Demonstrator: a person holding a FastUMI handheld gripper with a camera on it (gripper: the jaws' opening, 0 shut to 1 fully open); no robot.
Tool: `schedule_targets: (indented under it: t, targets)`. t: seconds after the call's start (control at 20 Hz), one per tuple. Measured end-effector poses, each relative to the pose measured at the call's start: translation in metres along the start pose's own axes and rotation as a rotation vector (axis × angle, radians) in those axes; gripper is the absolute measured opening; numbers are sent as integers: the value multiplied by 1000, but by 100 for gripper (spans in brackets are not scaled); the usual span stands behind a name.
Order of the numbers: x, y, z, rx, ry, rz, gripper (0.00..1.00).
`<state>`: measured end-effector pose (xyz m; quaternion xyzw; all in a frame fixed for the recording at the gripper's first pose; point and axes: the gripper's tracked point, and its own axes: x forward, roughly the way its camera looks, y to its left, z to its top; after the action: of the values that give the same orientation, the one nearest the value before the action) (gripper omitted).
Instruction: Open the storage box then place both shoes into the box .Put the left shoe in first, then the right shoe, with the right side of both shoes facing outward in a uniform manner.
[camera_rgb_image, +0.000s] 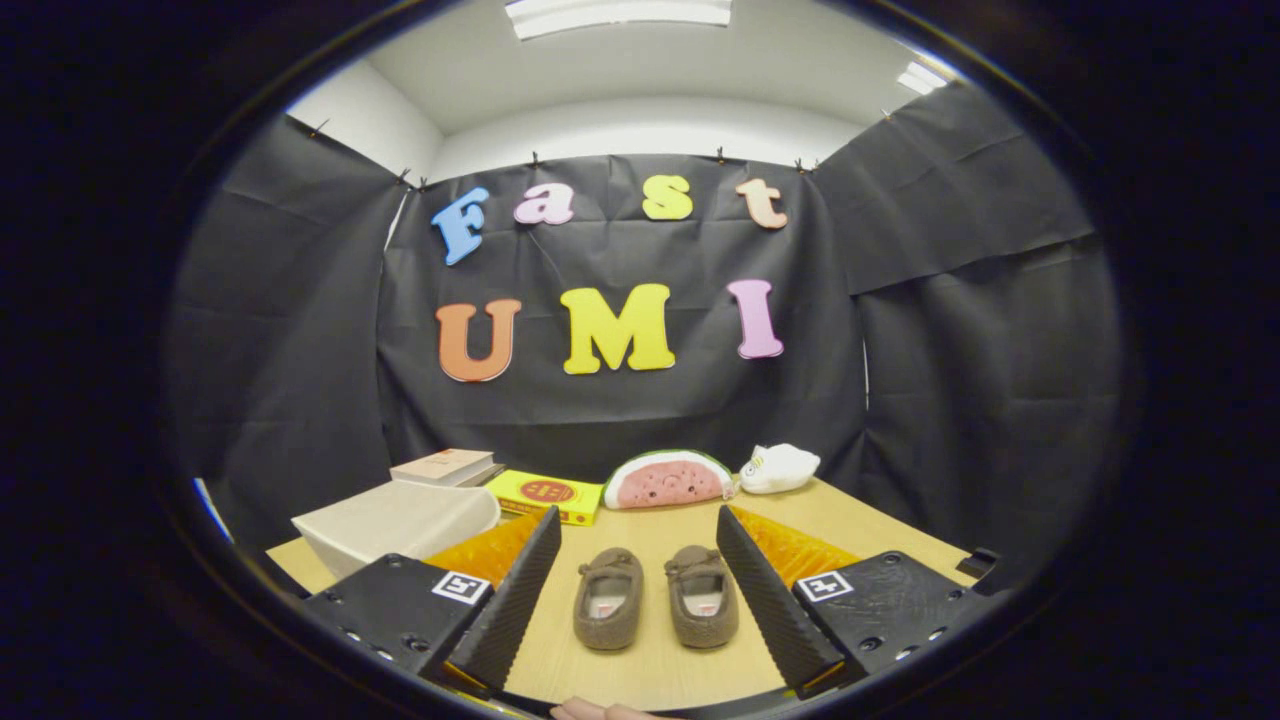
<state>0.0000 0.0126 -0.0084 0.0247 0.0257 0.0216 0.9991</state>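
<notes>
Two brown shoes (655, 597) side by side on the table (880, 525), between the spread fingers of the gripper (640, 610), touching neither; closed storage box (400, 525) beyond the left finger

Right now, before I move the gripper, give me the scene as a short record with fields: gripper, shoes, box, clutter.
gripper: gripper open, fingers spread wide, holding nothing
shoes: pair of brown slippers side by side on the wooden table, between the fingers, toes pointing away, openings up
box: beige storage box, closed, beyond the left finger
clutter: books behind the box; yellow box; watermelon plush; white plush toy, all along the table's far edge
task state: box not yet opened, shoes untouched
</notes>
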Motion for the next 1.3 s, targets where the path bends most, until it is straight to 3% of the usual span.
schedule_targets:
  t: [0.6, 1.3]
  targets:
    - [45, 23, -23, 75, 91, 104, 96]
    - [138, 134, -90, 641, 667, 666, 96]
